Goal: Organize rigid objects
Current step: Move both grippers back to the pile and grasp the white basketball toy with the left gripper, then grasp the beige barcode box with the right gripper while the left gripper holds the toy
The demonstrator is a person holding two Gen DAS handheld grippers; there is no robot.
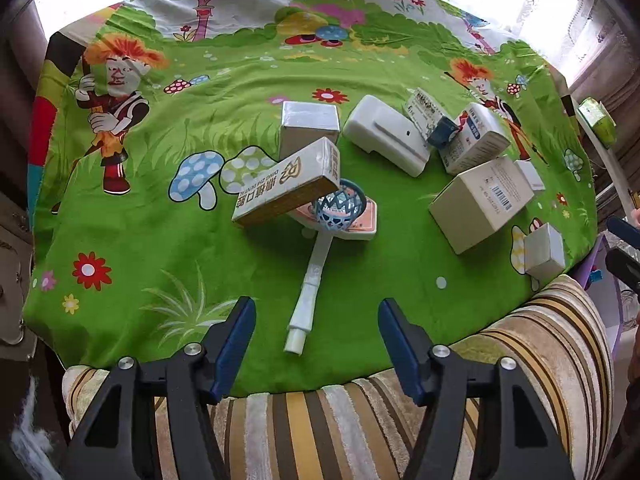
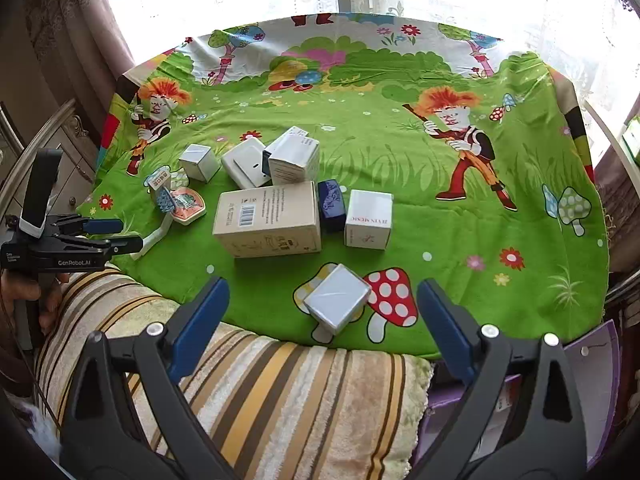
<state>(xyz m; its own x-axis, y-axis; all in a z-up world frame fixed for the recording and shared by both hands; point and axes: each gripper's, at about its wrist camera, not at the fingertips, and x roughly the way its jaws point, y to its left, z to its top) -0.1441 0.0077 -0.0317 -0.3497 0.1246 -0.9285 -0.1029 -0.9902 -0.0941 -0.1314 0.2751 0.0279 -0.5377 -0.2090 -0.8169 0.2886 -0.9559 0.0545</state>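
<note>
Boxes lie scattered on a green cartoon cloth (image 1: 360, 280). My left gripper (image 1: 316, 310) is open, its jaws either side of the near end of a white handled brush (image 1: 310, 286) with a blue mesh head (image 1: 340, 206). A tan toothpaste box (image 1: 288, 184) leans over that head. My right gripper (image 2: 322, 294) is open, just short of a small silver-white box (image 2: 338, 302) at the cloth's near edge. A big tan carton (image 2: 268, 218) and a white cube box (image 2: 368, 220) lie beyond it. The left gripper also shows in the right wrist view (image 2: 120, 236).
A white plastic case (image 1: 386, 134), a silver box (image 1: 308, 126) and more cartons (image 1: 474, 138) sit mid-cloth, with a dark blue box (image 2: 332, 204). A striped cushion (image 2: 280, 392) lies under both grippers. A purple bin (image 2: 592, 364) is at right. Curtains and windows stand behind.
</note>
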